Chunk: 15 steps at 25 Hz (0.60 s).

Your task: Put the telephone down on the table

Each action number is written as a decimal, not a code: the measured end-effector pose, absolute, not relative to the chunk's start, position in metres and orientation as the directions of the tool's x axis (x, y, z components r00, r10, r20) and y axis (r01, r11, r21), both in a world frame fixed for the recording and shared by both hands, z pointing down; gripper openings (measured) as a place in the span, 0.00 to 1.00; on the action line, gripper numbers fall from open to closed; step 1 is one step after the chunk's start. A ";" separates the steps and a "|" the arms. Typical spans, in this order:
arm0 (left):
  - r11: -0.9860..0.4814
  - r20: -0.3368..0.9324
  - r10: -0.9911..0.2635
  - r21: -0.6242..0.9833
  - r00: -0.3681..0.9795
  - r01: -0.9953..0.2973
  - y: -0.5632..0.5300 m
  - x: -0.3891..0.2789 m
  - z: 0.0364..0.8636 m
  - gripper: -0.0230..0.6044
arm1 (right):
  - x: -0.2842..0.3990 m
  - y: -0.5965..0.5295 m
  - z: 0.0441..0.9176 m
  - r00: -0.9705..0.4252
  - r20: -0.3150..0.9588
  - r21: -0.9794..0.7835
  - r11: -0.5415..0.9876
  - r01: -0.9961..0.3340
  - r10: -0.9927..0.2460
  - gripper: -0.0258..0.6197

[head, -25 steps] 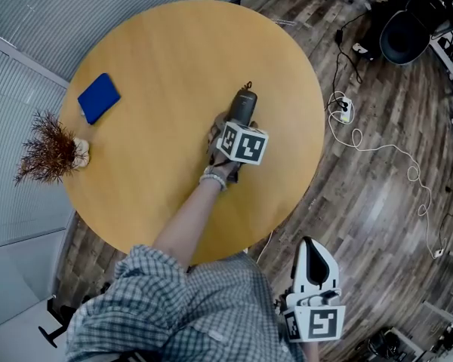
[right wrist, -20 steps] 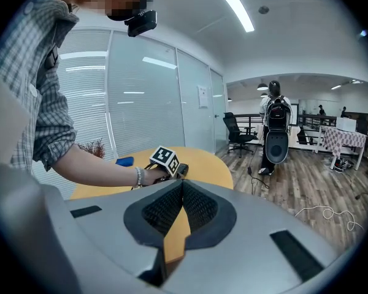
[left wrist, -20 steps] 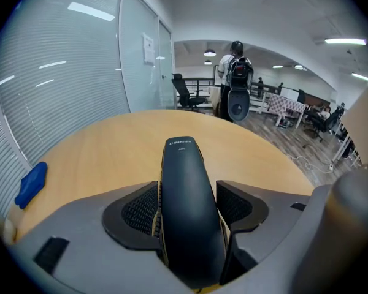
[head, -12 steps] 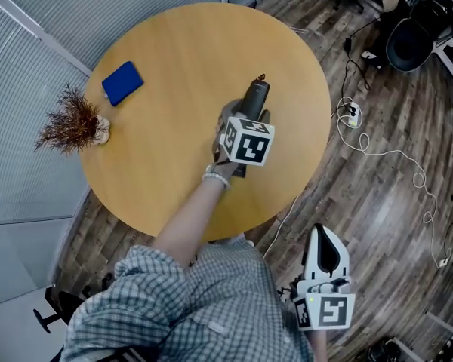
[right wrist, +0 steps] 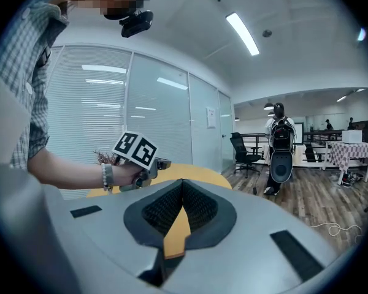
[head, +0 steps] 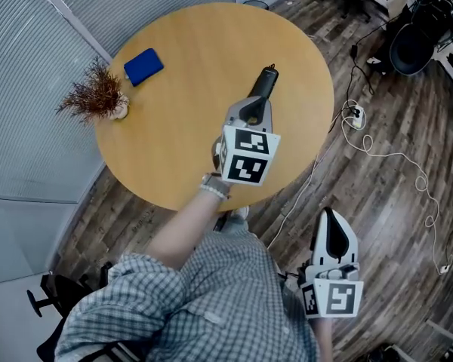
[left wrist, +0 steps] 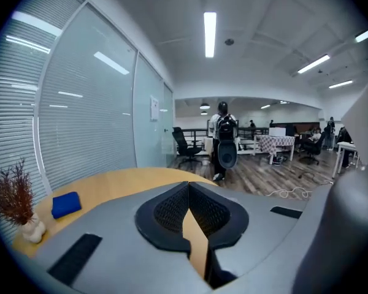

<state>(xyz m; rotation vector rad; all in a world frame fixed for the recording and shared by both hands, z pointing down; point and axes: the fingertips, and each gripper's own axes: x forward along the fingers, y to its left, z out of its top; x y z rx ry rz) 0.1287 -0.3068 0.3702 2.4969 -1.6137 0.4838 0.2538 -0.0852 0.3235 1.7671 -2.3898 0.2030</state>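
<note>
The telephone (head: 263,86) lies flat on the table (head: 181,59), just beyond the tip of your left gripper (head: 251,108). Its long axis runs on in line with the jaws, antenna end farthest. Those jaws have just closed on nothing. Your right gripper (head: 330,219), also closed and empty, hangs well off the table.

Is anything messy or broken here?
Nothing looks broken or spilled. The telephone lies flat on the round table, and the blue case and dried plant sit tidily near its edge. Only a white cable sprawls across the floor.
</note>
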 end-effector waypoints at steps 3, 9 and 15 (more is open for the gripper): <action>-0.434 0.290 -0.871 -0.075 0.397 -0.898 -0.271 0.125 0.351 0.05 | 0.257 -0.070 0.319 -0.295 0.184 -0.012 0.298 -0.954 -0.938 0.05; -0.467 0.230 -0.870 -0.105 0.435 -0.878 -0.212 0.115 0.311 0.05 | 0.249 -0.052 0.314 -0.323 0.148 -0.007 0.326 -0.945 -0.935 0.05; -0.476 0.190 -0.871 -0.093 0.453 -0.875 -0.163 0.088 0.284 0.05 | 0.241 -0.039 0.310 -0.327 0.136 -0.023 0.327 -0.945 -0.935 0.05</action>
